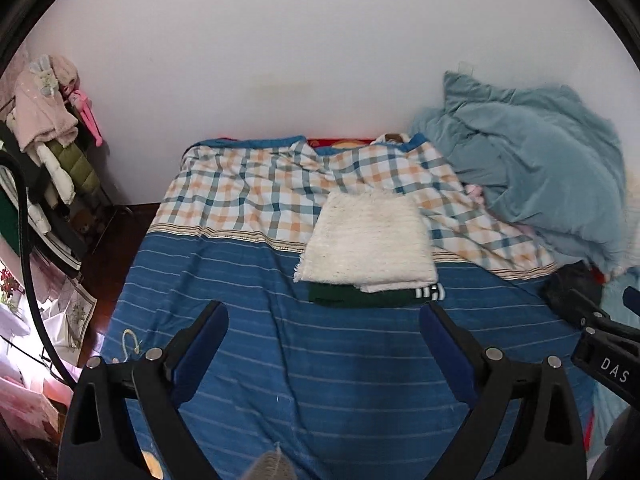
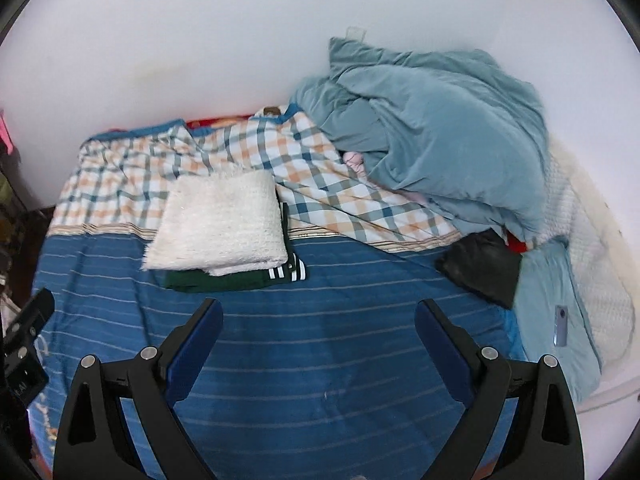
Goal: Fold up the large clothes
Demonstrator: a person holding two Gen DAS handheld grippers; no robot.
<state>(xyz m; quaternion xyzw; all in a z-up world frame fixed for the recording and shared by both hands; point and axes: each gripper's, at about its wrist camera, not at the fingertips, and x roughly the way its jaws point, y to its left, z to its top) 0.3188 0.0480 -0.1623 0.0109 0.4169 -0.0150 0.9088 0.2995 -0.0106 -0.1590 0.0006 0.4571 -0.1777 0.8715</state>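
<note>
A folded white fuzzy garment (image 1: 368, 238) lies on a folded dark green garment (image 1: 360, 295) with a striped cuff, on the blue striped bed sheet (image 1: 320, 360). The stack also shows in the right wrist view, white garment (image 2: 220, 222) over green garment (image 2: 224, 280). My left gripper (image 1: 322, 320) is open and empty, just short of the stack. My right gripper (image 2: 318, 318) is open and empty over the bare sheet, to the right of the stack. A dark garment (image 2: 482, 270) lies crumpled at the right of the bed.
A teal duvet (image 2: 432, 128) is heaped at the back right against the white wall. A plaid sheet (image 2: 320, 184) covers the far half of the bed. A rack of clothes (image 1: 52, 128) stands at the left. A small device (image 2: 561, 330) lies on a light blue pillow.
</note>
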